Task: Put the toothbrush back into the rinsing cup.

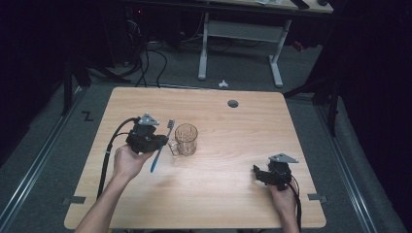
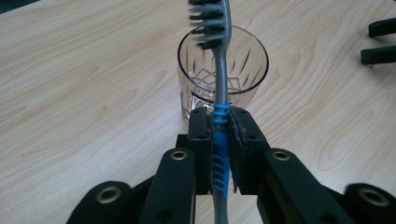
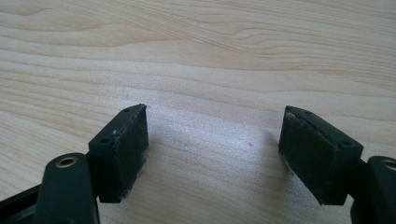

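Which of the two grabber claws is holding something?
The left gripper: its jaws are shut on the toothbrush, just in front of the glass mug. The right gripper is open over bare table.

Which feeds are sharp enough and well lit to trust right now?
High view: table evenly lit, surroundings dark, glass mug small. Left gripper view: toothbrush handle sharp, bristles at the top edge blurred. Right gripper view: wood grain sharp, pads nearest the lens soft.

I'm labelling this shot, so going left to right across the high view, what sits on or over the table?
Black left gripper → blue-and-grey toothbrush clamped in it → clear glass mug → round grey table hole → black right gripper, on the light wooden table.
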{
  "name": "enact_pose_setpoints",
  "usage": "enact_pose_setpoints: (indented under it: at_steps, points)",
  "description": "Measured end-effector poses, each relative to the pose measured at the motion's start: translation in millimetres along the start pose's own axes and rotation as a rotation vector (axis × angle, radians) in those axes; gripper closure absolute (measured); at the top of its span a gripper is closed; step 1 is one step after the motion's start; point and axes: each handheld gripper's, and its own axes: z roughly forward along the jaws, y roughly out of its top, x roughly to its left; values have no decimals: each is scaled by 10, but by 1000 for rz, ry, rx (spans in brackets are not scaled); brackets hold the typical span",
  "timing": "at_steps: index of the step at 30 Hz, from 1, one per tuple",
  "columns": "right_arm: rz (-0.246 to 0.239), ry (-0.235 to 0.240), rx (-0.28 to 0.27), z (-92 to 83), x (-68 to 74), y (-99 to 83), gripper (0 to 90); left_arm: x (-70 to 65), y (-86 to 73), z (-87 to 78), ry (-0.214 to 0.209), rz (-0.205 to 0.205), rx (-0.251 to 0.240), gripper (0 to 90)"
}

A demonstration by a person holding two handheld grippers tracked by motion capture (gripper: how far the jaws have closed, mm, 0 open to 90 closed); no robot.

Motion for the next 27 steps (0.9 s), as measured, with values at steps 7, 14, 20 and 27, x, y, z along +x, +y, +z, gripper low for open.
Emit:
enact_pose_setpoints:
  at_steps: [7,14,20,27]
  points:
    - [-1,1,0,0,0,0,242,-75,86,-13,11,21,-46,801]
    - [-2,1,0,0,0,0,242,-129,195,-6,3,37,-71,802]
    - [-2,1,0,0,-1,0,242,-150,274,2,7,50,-85,802]
    - [-1,1,0,0,0,0,242,-120,349,15,1,39,-115,804]
